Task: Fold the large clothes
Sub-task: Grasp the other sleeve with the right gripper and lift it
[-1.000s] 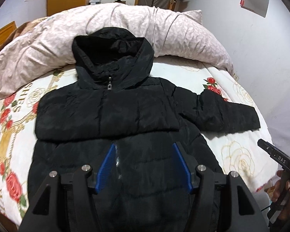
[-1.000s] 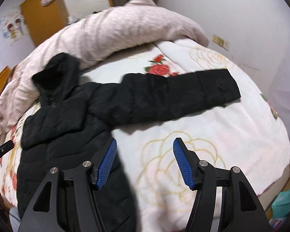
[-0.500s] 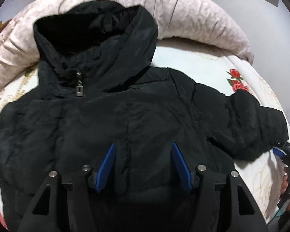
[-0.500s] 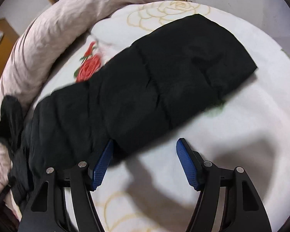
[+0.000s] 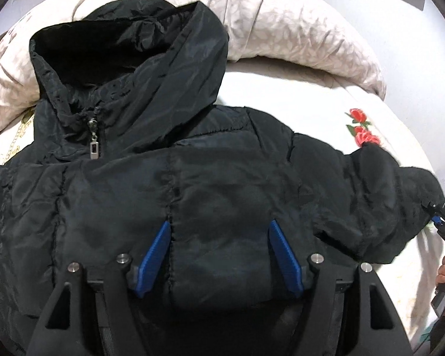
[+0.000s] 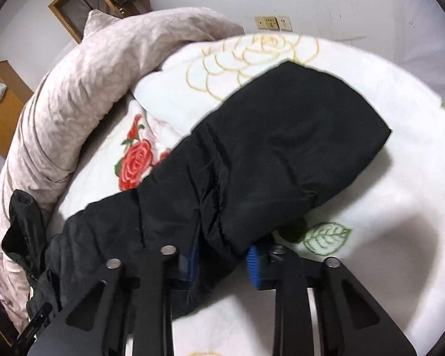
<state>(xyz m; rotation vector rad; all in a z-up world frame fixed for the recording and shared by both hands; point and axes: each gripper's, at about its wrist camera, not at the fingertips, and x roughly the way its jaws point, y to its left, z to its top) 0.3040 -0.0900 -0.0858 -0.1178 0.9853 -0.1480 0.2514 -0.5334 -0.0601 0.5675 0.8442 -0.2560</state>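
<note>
Right gripper clamps the sleeve mid-length (cuff end pointing away); left gripper hangs wide open over the jacket chest on the bed.

Bed with jacket and duvet on it.

A white blanket printed with red and gold roses is spread over the bed. The black hooded jacket is laid front-up on it, one sleeve stretched sideways. The bunched pinkish duvet is heaped along the far edge, touching the hood.
</note>
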